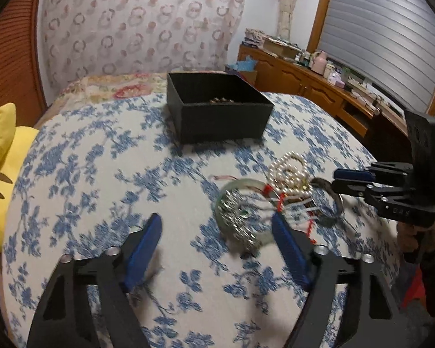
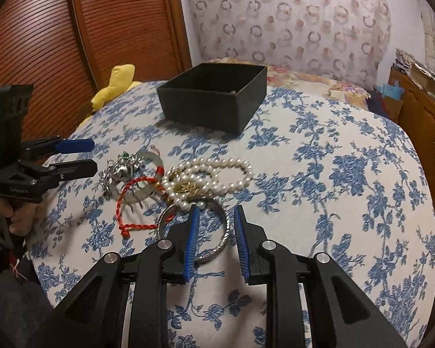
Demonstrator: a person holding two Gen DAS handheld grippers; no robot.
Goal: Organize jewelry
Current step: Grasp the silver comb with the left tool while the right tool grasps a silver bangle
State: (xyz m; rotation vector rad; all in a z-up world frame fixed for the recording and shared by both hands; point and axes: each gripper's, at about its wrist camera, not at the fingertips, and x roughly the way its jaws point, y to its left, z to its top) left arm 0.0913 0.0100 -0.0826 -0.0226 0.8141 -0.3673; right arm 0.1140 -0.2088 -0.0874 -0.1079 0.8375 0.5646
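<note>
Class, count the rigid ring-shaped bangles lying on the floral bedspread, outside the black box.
2. A silver metal bangle lies between the right gripper fingers; a pale green jade bangle lies left of the pearls. The tangle may hide more.

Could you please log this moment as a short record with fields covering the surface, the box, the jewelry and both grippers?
surface: blue floral cloth
box: black box, open-topped, beyond the jewelry; beads partly visible inside in the left wrist view
jewelry pile: pearl strand, red cord bracelet, pale green bangle, silver bangle, silver ornament, all on the cloth
left gripper: open, empty, beside the pile
right gripper: open, fingers straddling the silver bangle's rim
other: yellow plush toy at the cloth's edge
</note>
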